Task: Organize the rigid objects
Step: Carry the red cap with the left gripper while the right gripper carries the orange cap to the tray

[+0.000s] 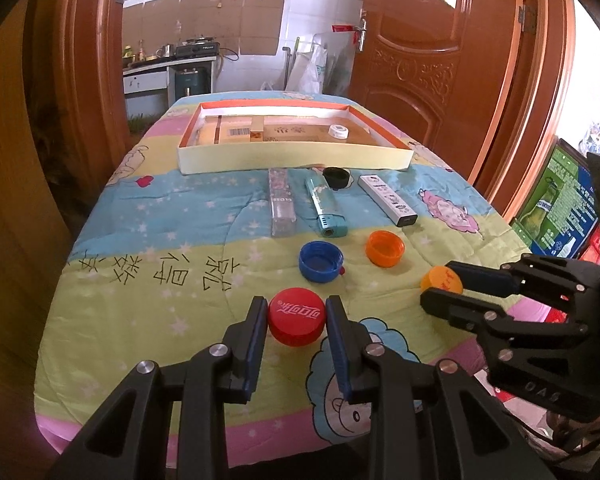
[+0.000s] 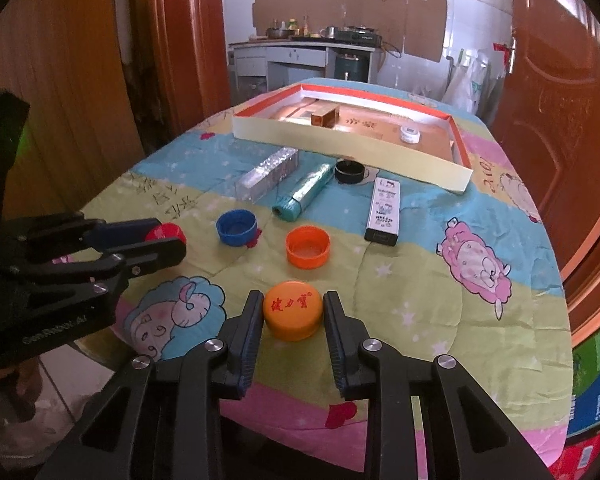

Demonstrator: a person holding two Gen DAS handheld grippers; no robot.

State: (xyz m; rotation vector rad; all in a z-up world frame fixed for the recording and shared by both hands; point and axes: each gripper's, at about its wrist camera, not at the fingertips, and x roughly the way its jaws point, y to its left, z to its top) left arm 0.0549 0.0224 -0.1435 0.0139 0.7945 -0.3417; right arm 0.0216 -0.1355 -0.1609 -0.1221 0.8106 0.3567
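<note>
Two claws, two caps: your left claw [image 1: 296, 316] is clenched on a round red plastic bottle cap with white lettering [image 1: 296, 315], its blue-padded fingers pressing both sides of the cap where it sits on the cartoon-printed quilt [image 1: 148, 248] covering the counter. Your right claw [image 2: 293, 316] grips a round orange plastic cap with red characters [image 2: 293, 315] in the same fashion, near the quilt's front edge.

Between and just beyond the two held caps lie an upturned blue plastic cap [image 1: 321, 261] and an upturned orange plastic cap [image 1: 385, 248], apart from each other. Farther back, a clear rectangular plastic case [image 1: 282, 202], a teal cylindrical lighter [image 1: 324, 208] and a white rectangular lighter with printed figures [image 1: 388, 199] lie side by side, with a black round cap [image 1: 337, 177] behind them, near the box wall.

At the far end stands a shallow cardboard box with an orange rim [image 1: 292, 158], holding a white round cap [image 1: 339, 131] and a small brown carton [image 1: 256, 135].
</note>
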